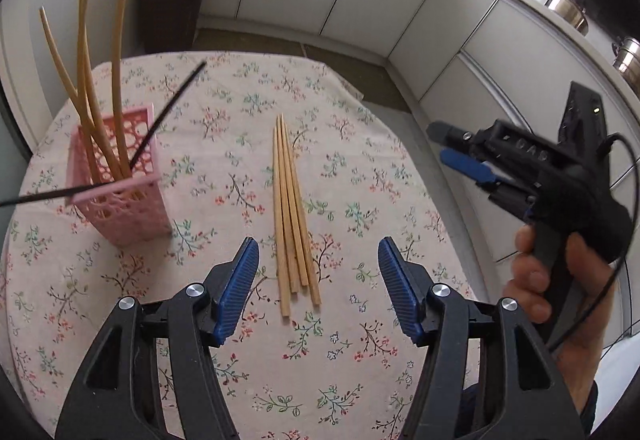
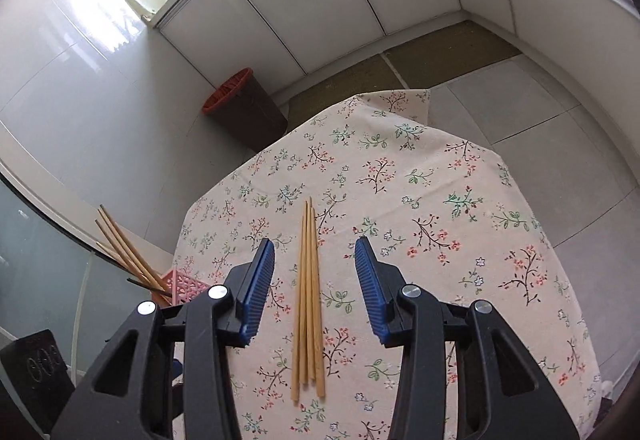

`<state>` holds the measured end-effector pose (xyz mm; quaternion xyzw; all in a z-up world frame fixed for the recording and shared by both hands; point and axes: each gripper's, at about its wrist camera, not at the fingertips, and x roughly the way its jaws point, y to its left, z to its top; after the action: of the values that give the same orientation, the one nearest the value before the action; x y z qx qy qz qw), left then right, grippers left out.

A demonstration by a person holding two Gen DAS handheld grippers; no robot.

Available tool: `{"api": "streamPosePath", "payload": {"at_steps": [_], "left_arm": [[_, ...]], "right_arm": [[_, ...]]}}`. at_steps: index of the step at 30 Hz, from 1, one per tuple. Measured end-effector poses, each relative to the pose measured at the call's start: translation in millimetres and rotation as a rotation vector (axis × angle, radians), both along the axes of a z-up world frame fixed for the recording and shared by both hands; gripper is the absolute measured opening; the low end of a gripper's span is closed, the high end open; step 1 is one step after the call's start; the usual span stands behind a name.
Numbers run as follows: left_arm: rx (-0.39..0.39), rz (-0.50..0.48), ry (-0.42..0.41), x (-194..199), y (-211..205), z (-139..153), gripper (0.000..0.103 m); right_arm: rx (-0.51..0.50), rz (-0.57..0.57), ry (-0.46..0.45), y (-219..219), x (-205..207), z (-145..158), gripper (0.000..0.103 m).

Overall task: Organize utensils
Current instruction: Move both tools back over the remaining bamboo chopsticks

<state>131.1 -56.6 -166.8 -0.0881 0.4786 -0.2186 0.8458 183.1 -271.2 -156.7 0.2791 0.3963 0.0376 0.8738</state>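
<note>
A: Where do we stand with the utensils?

B: Four wooden chopsticks lie bundled side by side in the middle of the counter, tips pointing away from us. We read that as the batch not yet sorted. The pink holder stands to their left with several wooden chopsticks and a black pair already leaning out of it, so that is where things belong

A: And our claws?

B: The left claw hangs above the near ends of the bundle, its jaws apart with nothing between the pads. The right claw is likewise parted and empty, lined up over the same sticks. In the left view we see a hand gripping its handle off to the right

A: Why both over the bundle?

B: We judge each is placed to take sticks from the thick ends, where they lift most easily

A: The room?

B: A floral cloth covers the counter; white cabinets run along the walls, a dark bin with a red rim sits on the tiled floor, and steel pots stand on a worktop
</note>
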Motion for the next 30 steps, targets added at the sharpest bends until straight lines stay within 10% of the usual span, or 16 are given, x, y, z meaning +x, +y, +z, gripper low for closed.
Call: {"api": "streamPosePath", "payload": {"at_steps": [11,30], "left_arm": [[0.112,0.030,0.092,42.2,-29.1,-68.3,0.040],[0.162,0.003,0.104,82.1,-40.5,-97.0,0.025]], "right_arm": [[-0.027,0.034,0.086,-5.5,6.8,-17.5,0.042],[-0.050,0.055,0.107,2.9,12.4,-24.0,0.041]]}}
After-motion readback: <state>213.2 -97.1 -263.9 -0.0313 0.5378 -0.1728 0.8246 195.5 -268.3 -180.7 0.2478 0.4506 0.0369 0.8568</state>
